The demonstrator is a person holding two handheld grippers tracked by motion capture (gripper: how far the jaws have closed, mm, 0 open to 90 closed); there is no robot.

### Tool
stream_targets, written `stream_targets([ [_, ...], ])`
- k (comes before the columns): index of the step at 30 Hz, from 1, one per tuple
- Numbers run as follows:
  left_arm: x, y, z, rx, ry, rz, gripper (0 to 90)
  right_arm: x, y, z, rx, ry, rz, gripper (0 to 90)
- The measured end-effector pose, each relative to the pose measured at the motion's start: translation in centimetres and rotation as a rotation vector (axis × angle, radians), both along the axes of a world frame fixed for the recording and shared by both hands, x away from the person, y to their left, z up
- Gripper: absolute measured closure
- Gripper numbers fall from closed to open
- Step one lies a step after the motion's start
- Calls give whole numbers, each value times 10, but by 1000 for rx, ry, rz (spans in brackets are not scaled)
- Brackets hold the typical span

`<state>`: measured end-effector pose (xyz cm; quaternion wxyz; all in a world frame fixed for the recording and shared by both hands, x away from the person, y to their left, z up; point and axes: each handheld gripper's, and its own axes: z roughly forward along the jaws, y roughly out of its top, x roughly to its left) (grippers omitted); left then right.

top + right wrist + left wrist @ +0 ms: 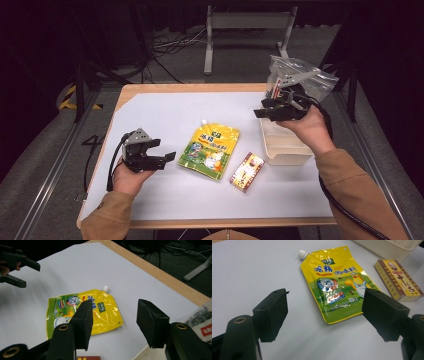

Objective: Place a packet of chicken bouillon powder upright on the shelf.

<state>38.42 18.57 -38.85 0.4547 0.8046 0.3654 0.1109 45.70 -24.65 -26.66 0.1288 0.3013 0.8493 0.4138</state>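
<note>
The high view looks forward and down over the whole table (150,107). The left gripper view sits low and close, facing the yellow pouch (337,282); the right gripper view looks down from higher, sharing that pouch (82,307) and the small box (398,280).

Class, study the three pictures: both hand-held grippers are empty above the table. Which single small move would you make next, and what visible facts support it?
Probably ease the left hand-held gripper forward and down onto the yellow pouch. Its jaws stand open and empty, the pouch lies flat right ahead of them, apart from the small box, while the right hand-held gripper hovers open farther off, over the beige tub.
</note>
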Motion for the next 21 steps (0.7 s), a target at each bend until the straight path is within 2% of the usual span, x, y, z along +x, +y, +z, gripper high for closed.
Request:
stream_targets([
  [6, 0, 6, -2, -26, 0, 8, 243, 14, 17, -16, -4, 37, 15, 470],
  [12, 2, 7, -6, -49, 2, 5, 234, 26, 27, -29, -7, 66, 13, 468],
  [21, 8, 2, -14, -60, 18, 7, 217, 42, 38, -55, -24, 118, 1, 464],
])
